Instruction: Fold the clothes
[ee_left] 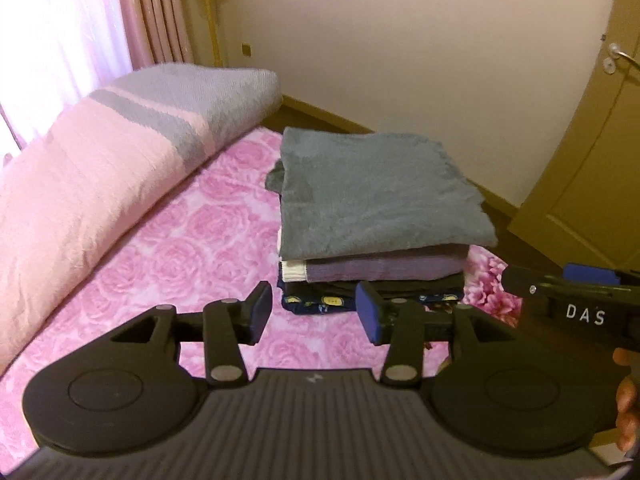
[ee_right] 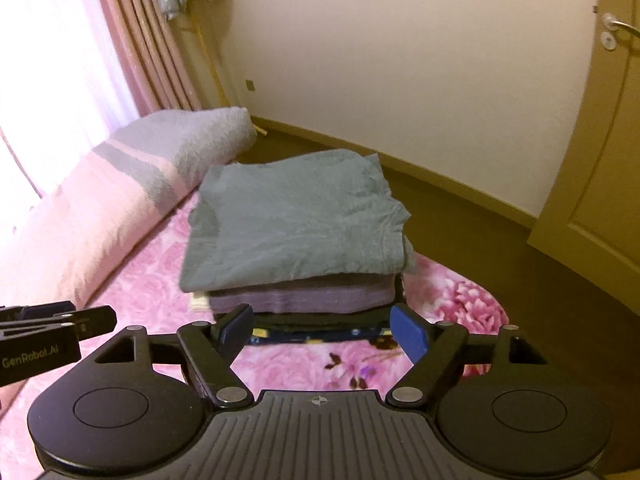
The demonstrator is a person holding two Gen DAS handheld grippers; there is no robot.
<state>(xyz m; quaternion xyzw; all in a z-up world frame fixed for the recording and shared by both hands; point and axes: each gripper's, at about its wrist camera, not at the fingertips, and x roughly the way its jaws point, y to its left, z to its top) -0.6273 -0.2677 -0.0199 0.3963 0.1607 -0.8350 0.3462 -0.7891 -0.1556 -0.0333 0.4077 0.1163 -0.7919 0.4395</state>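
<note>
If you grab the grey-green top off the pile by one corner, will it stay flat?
Probably not. The grey-green top looks soft and wrinkled, so it would likely droop and unfold. It seems light. It lies loose on the purple garment, so a push might slide it off.

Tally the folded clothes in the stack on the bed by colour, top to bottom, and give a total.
Grey-green, top: 1
Purple with a cream edge: 1
Black: 1
Dark blue with yellow print, bottom: 1
Total: 4 layers that show from the front edge; any thinner piece tucked between them cannot be told. The stack sits on the pink rose-pattern bed cover.
</note>
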